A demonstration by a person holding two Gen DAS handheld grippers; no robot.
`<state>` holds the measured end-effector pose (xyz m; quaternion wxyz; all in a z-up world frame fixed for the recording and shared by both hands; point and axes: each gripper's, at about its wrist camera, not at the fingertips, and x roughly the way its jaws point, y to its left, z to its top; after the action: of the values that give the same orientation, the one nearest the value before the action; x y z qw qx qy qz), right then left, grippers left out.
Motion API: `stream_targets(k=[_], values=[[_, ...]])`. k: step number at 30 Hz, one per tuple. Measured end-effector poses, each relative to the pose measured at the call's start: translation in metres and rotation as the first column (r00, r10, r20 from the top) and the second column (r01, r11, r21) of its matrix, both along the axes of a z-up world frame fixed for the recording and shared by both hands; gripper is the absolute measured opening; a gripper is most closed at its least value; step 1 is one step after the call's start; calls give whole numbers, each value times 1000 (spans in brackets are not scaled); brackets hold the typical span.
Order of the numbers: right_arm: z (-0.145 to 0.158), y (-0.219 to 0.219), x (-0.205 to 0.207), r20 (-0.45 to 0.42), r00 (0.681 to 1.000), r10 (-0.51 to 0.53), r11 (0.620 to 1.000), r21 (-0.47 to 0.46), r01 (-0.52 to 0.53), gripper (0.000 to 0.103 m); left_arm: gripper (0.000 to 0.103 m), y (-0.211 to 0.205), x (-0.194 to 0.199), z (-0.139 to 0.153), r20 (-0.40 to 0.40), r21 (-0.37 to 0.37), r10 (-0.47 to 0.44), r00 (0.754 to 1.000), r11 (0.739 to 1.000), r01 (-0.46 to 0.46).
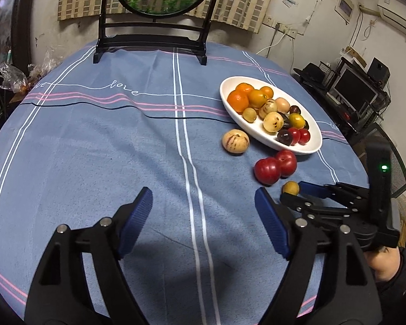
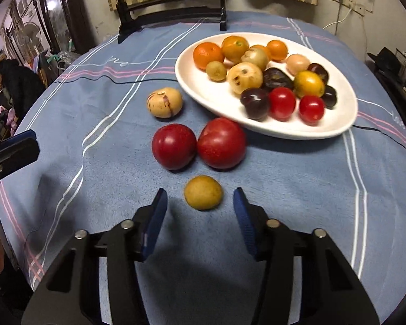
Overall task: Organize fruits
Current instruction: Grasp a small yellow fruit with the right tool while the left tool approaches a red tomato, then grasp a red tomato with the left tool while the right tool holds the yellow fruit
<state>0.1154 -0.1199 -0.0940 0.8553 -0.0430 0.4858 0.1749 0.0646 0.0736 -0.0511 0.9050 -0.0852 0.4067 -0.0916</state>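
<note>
Blue ribbed fingers on the right gripper stand apart, one on each side of a small round yellow-brown fruit. The pads do not touch it, so nothing is gripped. On the left gripper the blue pads are spread wide over bare blue striped tablecloth, holding nothing.

A white oval plate is the landmark. It holds oranges, pale spotted fruits, dark plums and small red ones. Just in front of the plate lie two big shiny red fruits, touching each other. A pale round fruit with purple streaks sits to the left of the plate, near its rim. The small yellow-brown fruit lies in front of the red pair, farther from the plate.

From the left wrist camera, the right gripper shows from the side, with a green light on its black body and a hand under it. The small yellow-brown fruit sits at its tips there. That view also shows a round fish picture in a black stand behind the plate.

From the right wrist camera, only one blue tip of the left gripper pokes in at the left edge. The fish picture is cut off at the top. Some fruits at the back of the plate hide behind others, and a few look blurry.
</note>
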Motion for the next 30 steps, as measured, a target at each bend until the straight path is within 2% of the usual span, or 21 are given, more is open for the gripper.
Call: stream_targets(k=[1, 2, 4, 7, 9, 15, 17, 26, 30], values=[[-3, 1, 3, -3, 1000, -1, 1000, -13, 1, 33, 80, -3, 1, 0, 0, 2, -4, 1000, 1000, 4], [-4, 1, 3, 7, 1000, 0, 1000, -19, 0, 30, 80, -6, 1, 1, -1, 8, -10, 1000, 1000, 10], [0, -4, -2, -2, 1000, 5, 1000, 22, -5, 30, 80, -16, 1, 2, -3, 24, -29, 1000, 999, 29], [12, -15, -12, 31, 1000, -7, 999, 41, 6, 30, 80, -34, 8, -1, -18, 41, -75, 997, 996, 75], [18, -26, -19, 43, 999, -16, 998, 56, 14, 30, 84, -47, 13, -4, -30, 45, -104, 994, 993, 106], [27, -64, -35, 49, 997, -58, 992, 115, 52, 30, 84, -91, 39, -28, -72, 95, -219, 973, 970, 225], [31, -76, -39, 55, 996, -75, 988, 142, 66, 30, 84, -101, 52, -39, -109, 97, -260, 959, 958, 270], [33, -99, -42, 57, 992, -109, 972, 215, 94, 30, 83, -108, 75, -55, -98, 118, -263, 960, 955, 274], [31, -101, -41, 49, 993, -107, 970, 226, 93, 30, 70, -109, 78, -53, -81, 103, -270, 959, 955, 278]])
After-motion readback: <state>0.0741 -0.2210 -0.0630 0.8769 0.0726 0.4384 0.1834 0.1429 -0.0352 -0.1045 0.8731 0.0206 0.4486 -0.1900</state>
